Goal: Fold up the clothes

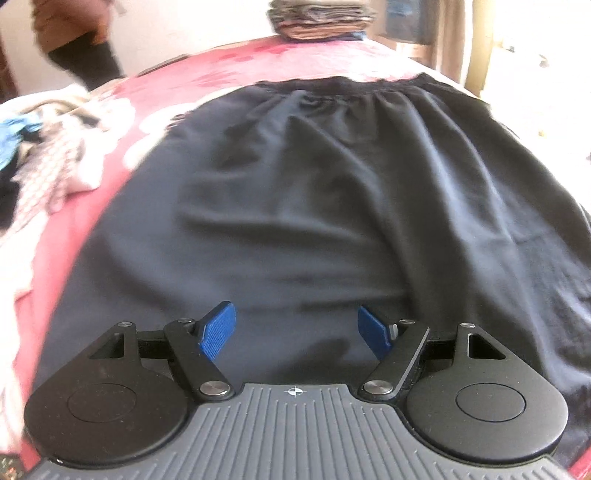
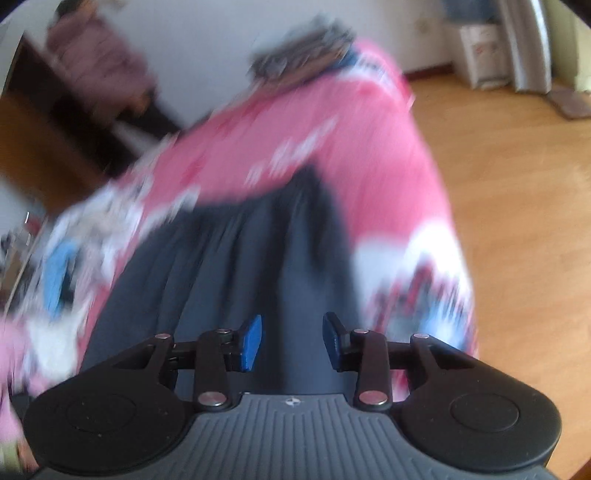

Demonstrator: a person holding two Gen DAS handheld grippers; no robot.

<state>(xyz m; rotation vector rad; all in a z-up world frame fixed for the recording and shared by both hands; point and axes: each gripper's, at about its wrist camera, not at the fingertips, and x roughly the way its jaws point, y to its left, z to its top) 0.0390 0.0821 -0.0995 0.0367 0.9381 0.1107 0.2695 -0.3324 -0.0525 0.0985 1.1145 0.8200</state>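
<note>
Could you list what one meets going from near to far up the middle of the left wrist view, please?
Left gripper, jaws open → dark garment spread flat → its gathered waistband → pink patterned bedcover → stack of folded clothes at the far edge.

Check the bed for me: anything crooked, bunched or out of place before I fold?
Nothing serious. The black skirt lies spread but wrinkled, with creases running down from its waistband. A loose heap of unfolded clothes sits at its left. Both grippers are open and hold nothing.
</note>
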